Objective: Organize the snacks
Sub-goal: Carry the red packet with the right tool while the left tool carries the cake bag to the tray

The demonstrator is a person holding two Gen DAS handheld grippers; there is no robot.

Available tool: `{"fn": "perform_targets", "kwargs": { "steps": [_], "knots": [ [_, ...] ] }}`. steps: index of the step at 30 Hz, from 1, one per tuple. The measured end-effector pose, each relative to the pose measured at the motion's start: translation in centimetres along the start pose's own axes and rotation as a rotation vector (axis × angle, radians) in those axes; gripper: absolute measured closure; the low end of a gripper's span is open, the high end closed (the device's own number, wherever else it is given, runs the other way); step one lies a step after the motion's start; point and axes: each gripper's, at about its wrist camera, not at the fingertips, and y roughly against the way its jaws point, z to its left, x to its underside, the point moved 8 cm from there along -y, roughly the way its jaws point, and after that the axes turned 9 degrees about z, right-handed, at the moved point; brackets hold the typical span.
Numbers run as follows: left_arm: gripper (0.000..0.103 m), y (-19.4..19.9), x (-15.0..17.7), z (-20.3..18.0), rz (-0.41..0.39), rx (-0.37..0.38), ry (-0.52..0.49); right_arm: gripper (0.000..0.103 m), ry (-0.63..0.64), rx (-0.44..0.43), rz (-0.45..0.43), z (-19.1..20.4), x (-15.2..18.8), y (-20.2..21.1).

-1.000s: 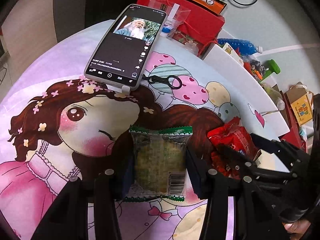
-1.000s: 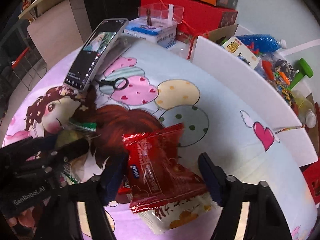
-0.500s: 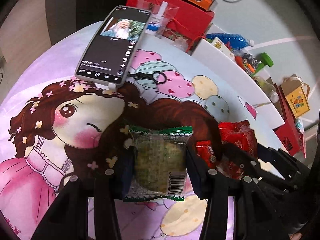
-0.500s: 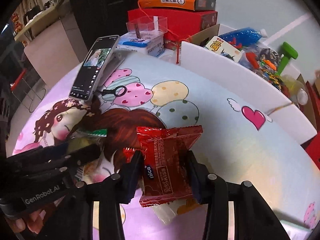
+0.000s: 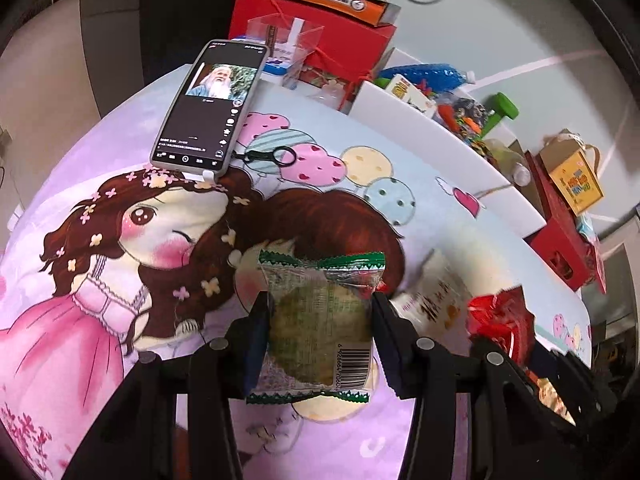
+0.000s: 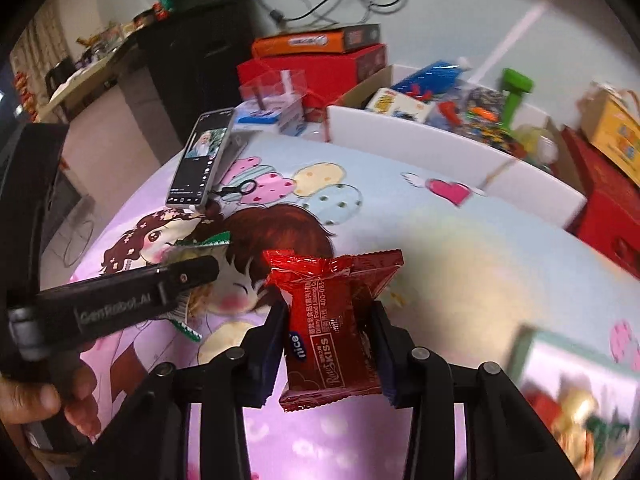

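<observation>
A table (image 5: 120, 148) under a cartoon-girl cloth fills the scene, with red boxes (image 5: 320, 46) and a white bin (image 6: 440, 148) of toys crowded along its far edge. A phone (image 5: 210, 108) lies at the far left, screen lit, and a black key clip (image 5: 272, 157) rests just beside its right edge. Near the front, the left hand-held gripper (image 5: 320, 332) is clamped on a green-edged snack (image 5: 318, 320), held above the cloth. To its right, the right hand-held gripper (image 6: 330, 332) pinches a red snack (image 6: 332, 320), also off the cloth. A white packet (image 5: 436, 300) lies on the cloth between the two; its print is blurred.
</observation>
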Motion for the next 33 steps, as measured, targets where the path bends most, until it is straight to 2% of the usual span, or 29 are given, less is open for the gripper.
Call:
{"fn": "perform_targets", "kwargs": {
  "steps": [6,10,16,24,33],
  "knots": [
    [0.053,1.1,1.8,-2.5,0.002,0.006,-0.063,0.06,-0.135,0.037,-0.028,-2.3,3.6,3.0],
    [0.053,2.1,3.1,-4.0,-0.011,-0.011,-0.113,0.06,-0.212,0.018,-0.047,-3.6,5.8,4.5],
    [0.053,2.6,5.0,-6.1,-0.014,-0.014,-0.174,0.06,-0.266,0.02,-0.09,-4.4,8.6,7.0],
    [0.053,3.1,6.4,-8.7,-0.025,-0.028,-0.245,0.06,-0.29,0.035,-0.134,-5.5,9.7,9.0],
    [0.053,3.0,7.2,-11.8,-0.031,-0.036,-0.309,0.06,-0.374,0.041,-0.149,-8.9,10.6,9.7]
  ]
}}
